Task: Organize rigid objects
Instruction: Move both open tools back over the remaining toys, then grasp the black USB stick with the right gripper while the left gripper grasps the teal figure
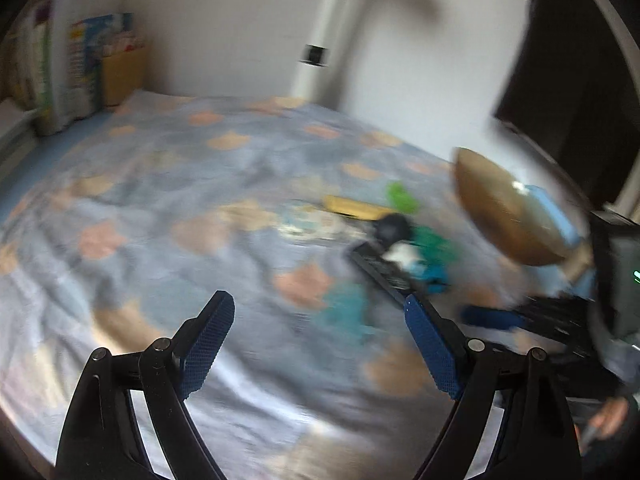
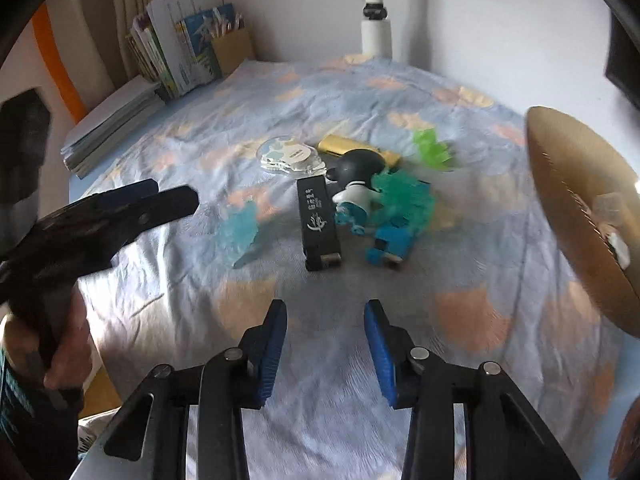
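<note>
Overhead from the left wrist, everything is smeared by blur; a pale blue cloth (image 1: 168, 184) with peach patches covers the surface, which runs back to a white wall (image 1: 240, 20); books and papers (image 1: 76, 68) stand in the far left corner beside a tan box (image 1: 122, 76); a white pole (image 1: 320, 36) rises at the back. The left gripper (image 1: 320, 320) stands wide open with nothing between its blue pads; the small objects lie ahead and to its right, among them a black stick (image 1: 384, 272), a yellow bar (image 1: 356, 207) and a green piece (image 1: 402, 196); a tan bowl (image 1: 504, 216) sits tilted at the right edge.

From the right wrist the picture is sharper; the right gripper (image 2: 326, 320) holds a narrow gap, empty, above bare cloth (image 2: 320, 400); the black stick (image 2: 318, 220) lies just ahead, a dark-headed figure (image 2: 356, 184) and a blue block (image 2: 390, 246) beside it, a clear tag (image 2: 286, 156) behind; the other gripper (image 2: 160, 200) hangs at the left in a hand (image 2: 68, 352); stacked papers (image 2: 108, 120) lie along the left edge.
</note>
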